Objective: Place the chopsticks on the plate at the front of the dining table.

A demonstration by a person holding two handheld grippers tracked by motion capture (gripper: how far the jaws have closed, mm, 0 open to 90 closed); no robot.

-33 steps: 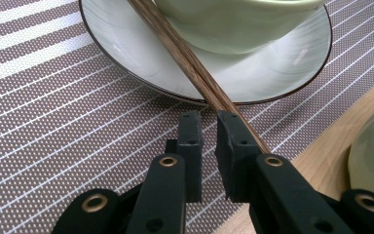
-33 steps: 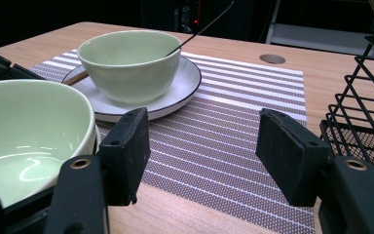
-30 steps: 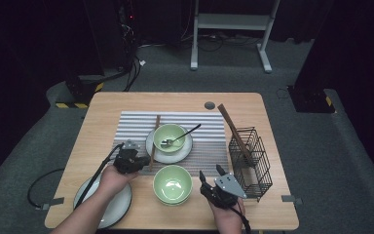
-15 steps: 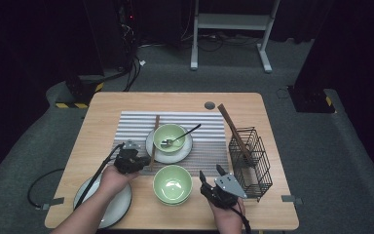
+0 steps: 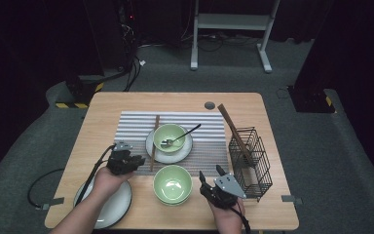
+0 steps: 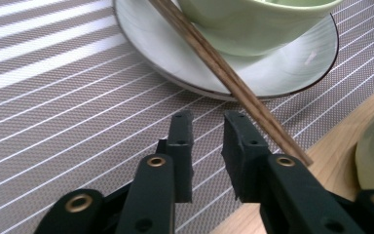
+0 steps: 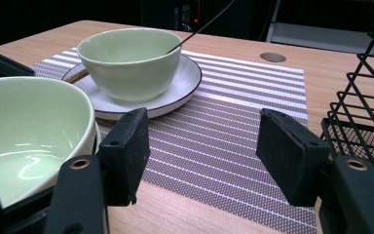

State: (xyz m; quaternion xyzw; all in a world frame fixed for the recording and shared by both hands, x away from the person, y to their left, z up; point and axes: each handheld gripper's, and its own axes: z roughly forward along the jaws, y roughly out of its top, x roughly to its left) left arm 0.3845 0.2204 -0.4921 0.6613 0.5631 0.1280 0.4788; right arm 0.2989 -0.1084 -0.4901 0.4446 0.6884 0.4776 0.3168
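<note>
A wooden chopstick lies aslant on the striped placemat, its far part resting on the rim of a white plate. That plate carries a green bowl with a spoon in it. My left gripper sits low over the mat beside the chopstick's near end. Its jaws have just been opening and stand a little apart with nothing between them. My right gripper is open wide, just right of a second green bowl.
A black wire basket stands at the right with a long wooden stick leaning in it. A white plate lies under my left forearm at the table's front left. A round hole marks the far edge.
</note>
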